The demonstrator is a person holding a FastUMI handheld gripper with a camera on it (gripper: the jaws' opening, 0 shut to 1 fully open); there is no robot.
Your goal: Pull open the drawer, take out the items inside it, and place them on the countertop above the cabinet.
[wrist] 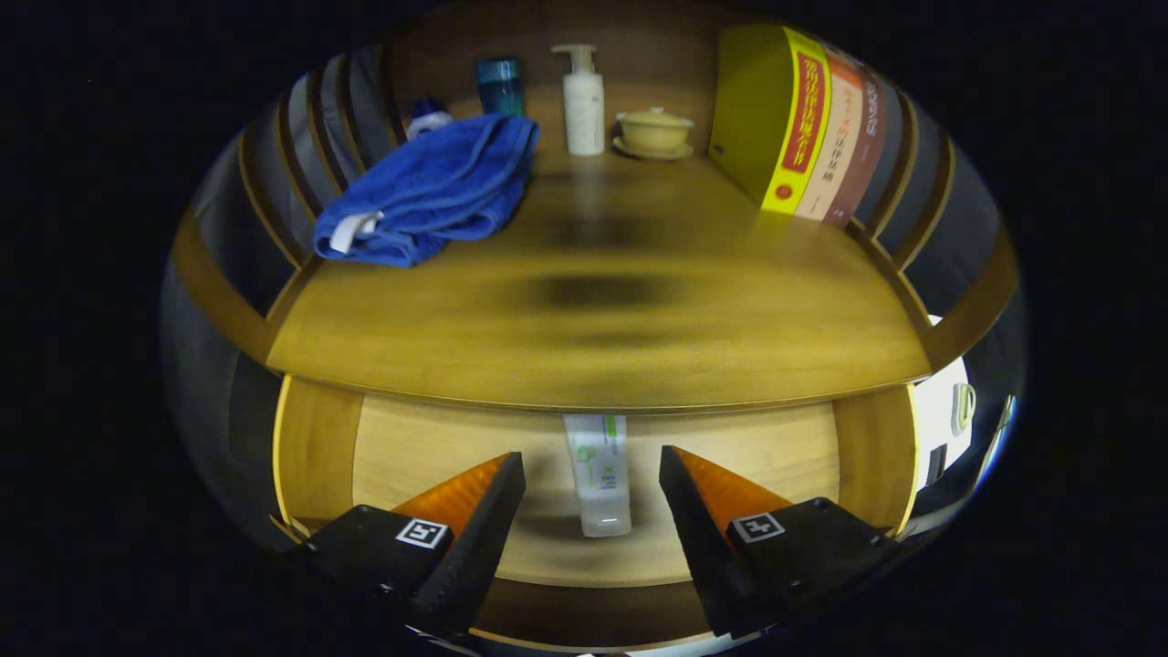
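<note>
The drawer (pixel 319 447) stands pulled open below the wooden countertop (pixel 593 338). Inside it lies a white tube with green print (pixel 599 474), its cap end toward me, partly hidden under the countertop's front edge. My gripper (pixel 592 479) hovers over the drawer, open, with the tube lying between and below the two fingers, untouched by either. A crumpled blue towel (pixel 433 187) rests on the countertop, beyond the fingers to the left.
At the back of the countertop stand a white pump bottle (pixel 582 100), a blue cup (pixel 500 84), a small bottle behind the towel (pixel 427 117) and a yellow lidded bowl on a saucer (pixel 653 132). Upright books (pixel 803 128) line the right side. Slatted wooden sides enclose the countertop.
</note>
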